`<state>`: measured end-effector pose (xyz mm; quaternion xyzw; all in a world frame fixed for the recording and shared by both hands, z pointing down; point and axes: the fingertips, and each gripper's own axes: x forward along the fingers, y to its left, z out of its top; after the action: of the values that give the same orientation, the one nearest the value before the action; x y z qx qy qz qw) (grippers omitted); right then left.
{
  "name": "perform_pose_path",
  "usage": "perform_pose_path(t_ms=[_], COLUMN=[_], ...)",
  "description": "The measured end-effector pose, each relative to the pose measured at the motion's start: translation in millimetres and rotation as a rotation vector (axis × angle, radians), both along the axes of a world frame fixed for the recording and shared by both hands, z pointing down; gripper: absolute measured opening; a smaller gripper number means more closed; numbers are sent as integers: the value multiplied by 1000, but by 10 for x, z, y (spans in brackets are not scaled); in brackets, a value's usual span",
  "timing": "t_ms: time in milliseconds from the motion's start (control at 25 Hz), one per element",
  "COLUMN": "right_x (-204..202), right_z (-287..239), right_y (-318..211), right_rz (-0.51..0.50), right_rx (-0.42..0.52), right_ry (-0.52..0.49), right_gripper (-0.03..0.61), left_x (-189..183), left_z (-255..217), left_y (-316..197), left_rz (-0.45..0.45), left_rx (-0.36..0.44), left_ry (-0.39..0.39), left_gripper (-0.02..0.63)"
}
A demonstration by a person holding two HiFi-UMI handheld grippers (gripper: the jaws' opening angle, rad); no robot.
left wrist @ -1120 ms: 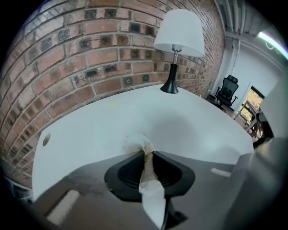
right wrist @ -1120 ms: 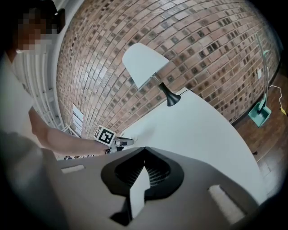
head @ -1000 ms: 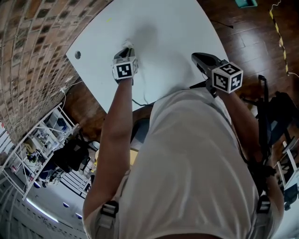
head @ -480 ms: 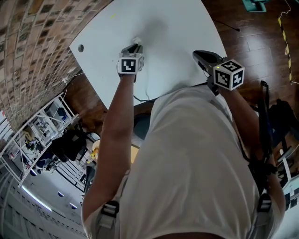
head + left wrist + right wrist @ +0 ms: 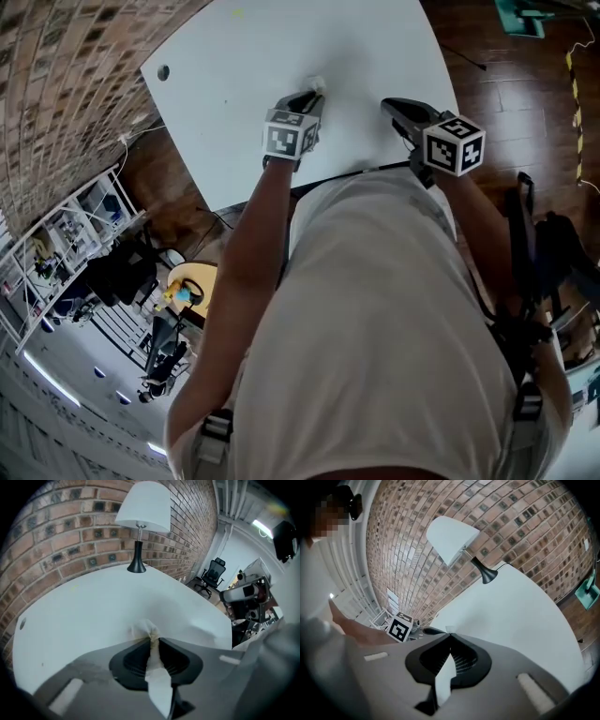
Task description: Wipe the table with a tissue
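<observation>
Currently, tissue [image 5: 146,631] is pinched by left gripper [image 5: 312,96] against table [image 5: 244,56]; steady pressure is advised, strokes overlapped toward near edge. Right gripper [image 5: 392,105] is pressed together.

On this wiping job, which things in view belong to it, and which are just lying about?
In the job: tissue, clamped in the left hand-held gripper; white table.
Just lying about: lamp standing on the table; office chair beyond it; right hand-held gripper, shut and empty.
</observation>
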<state>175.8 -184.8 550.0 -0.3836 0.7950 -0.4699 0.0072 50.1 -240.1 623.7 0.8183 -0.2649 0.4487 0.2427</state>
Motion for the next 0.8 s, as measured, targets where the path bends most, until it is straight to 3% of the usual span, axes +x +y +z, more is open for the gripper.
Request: perform_pose_path(t_ms=[200,440,800], right_x=[-333,-727,-1411], right_z=[-41,-80,-152], right_y=[23,11,-42], right_rz=[-73,-144,-164], right_rx=[23,33,21], right_ry=[3,20,75], right_gripper=[8,8,8], left_x=[-624,-1602,-2488], left_z=[-279,-94,-194], left_y=[46,161,-234], left_rz=[-224,-484,-605], left_rx=[88,101,135], left_ry=[52,79,130], left_gripper=[64,66,67])
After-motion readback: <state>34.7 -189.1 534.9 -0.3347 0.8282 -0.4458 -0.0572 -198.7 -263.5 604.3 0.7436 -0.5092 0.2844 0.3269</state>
